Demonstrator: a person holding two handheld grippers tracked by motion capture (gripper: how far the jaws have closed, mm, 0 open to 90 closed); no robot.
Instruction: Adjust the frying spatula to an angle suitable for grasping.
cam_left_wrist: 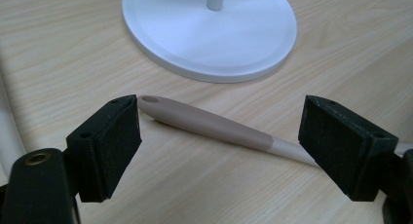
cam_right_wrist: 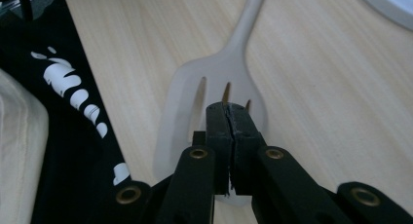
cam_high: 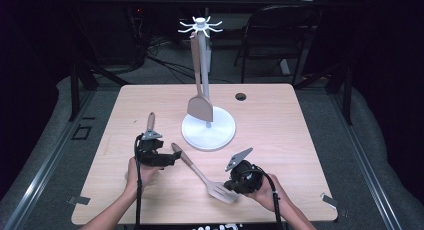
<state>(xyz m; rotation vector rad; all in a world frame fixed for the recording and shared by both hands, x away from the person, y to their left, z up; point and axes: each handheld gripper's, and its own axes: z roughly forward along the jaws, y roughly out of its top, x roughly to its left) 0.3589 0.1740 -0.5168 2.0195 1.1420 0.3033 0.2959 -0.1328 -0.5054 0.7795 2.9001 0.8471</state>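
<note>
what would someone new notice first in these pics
Probably the white utensil stand mid-table, with a tan spatula hanging from its hooked top. In front of it a slotted spatula lies flat on the wood, flanked by two hand-held grippers: the left gripper has open jaws either side of its tan handle, and the right gripper has shut jaws over its pale slotted blade.

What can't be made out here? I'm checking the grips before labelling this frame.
- Right gripper view: whether the shut right tool pinches the spatula or just rests on it; the jaws hide the blade beneath.
- Left gripper view: the handle's far end runs behind the pad.
- High view: the stand's hooks are too small to count.
</note>
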